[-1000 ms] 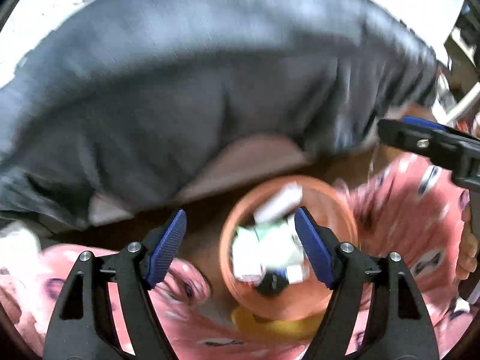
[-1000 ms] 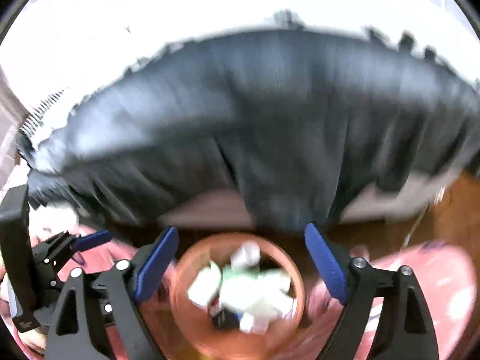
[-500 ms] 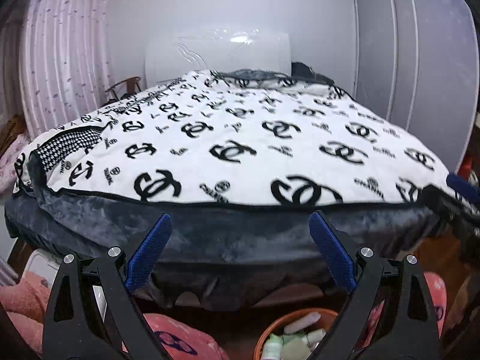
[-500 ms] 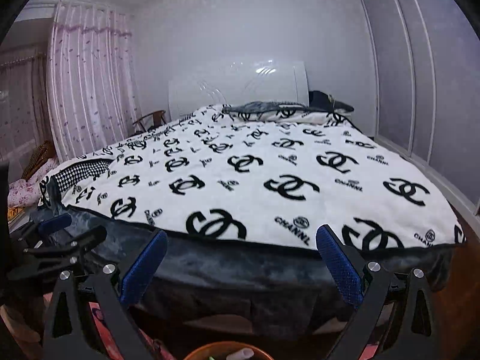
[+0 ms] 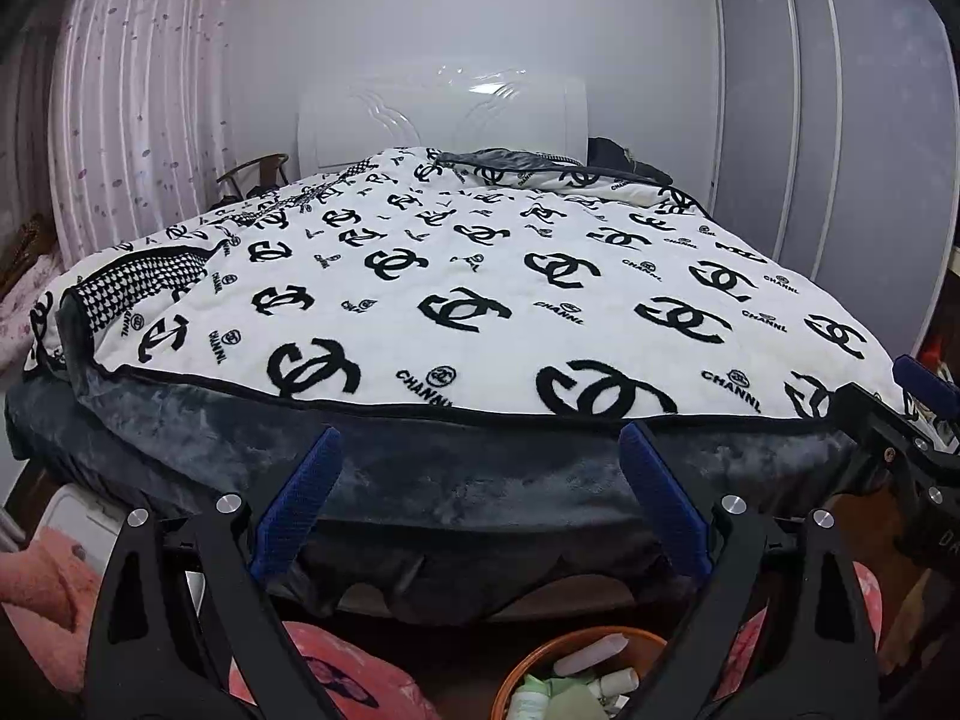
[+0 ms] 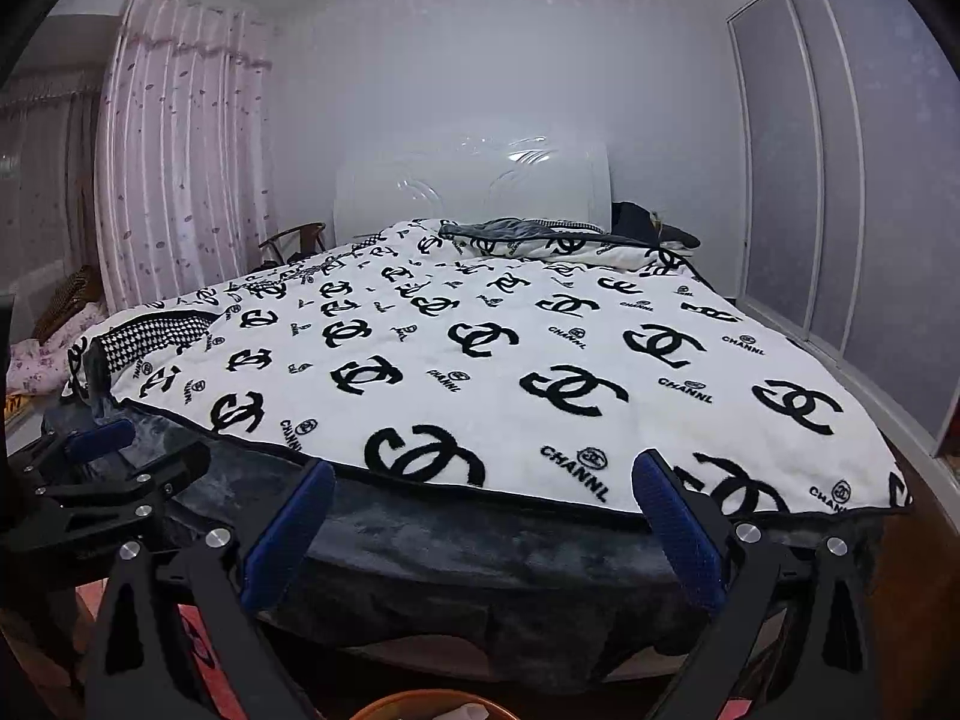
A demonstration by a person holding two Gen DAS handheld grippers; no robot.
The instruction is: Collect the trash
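1. Both grippers, left (image 5: pixel 474 504) and right (image 6: pixel 480 534), have lifted from looking down into the bin (image 5: pixel 576 678) to facing the bed (image 5: pixel 480 300); their jaws have just spread wide, nothing between them.
2. Trash (image 5: pixel 591 657) lies in the bin on the floor at the bed's foot edge; likely this load is dropped.
3. Quilt top seems bare; curtains (image 6: pixel 174 150) left, wardrobe (image 6: pixel 840 150) right.

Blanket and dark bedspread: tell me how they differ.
The blanket is white with black logo prints; the dark bedspread is plain grey. The blanket lies flat across the top of the bed; the dark bedspread hangs down the foot end. Both look plush.
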